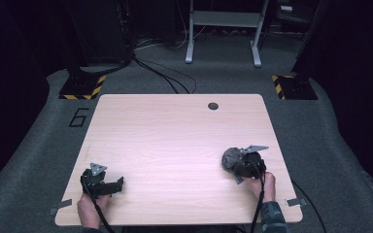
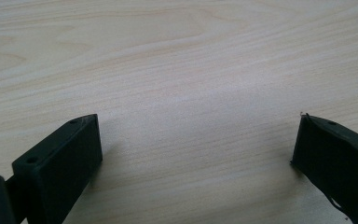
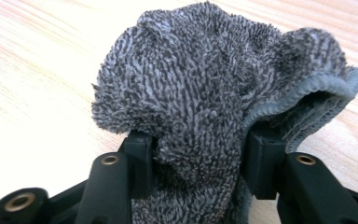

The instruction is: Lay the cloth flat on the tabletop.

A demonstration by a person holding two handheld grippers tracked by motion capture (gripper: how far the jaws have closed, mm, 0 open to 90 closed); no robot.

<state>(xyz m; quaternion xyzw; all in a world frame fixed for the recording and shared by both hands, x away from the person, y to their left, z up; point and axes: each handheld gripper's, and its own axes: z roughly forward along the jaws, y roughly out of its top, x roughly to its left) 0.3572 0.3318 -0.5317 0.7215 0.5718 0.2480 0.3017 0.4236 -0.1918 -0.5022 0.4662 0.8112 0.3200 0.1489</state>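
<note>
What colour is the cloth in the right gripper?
Grey, fuzzy terry cloth with a lighter stitched hem; clearest in the right gripper view.

Cloth (image 3: 205, 88): grey terry, pile flecked dark and light in fine streaks, with a paler grey stitched hem. Table (image 1: 175, 141): pale wood with fine streaked grain and a dark round hole near the far edge. Both grippers (image 1: 102, 184) (image 1: 245, 165) black with grey top plates; floor (image 1: 320, 131) grey carpet, two yellow-and-black striped bases (image 1: 82, 87) on it.
</note>
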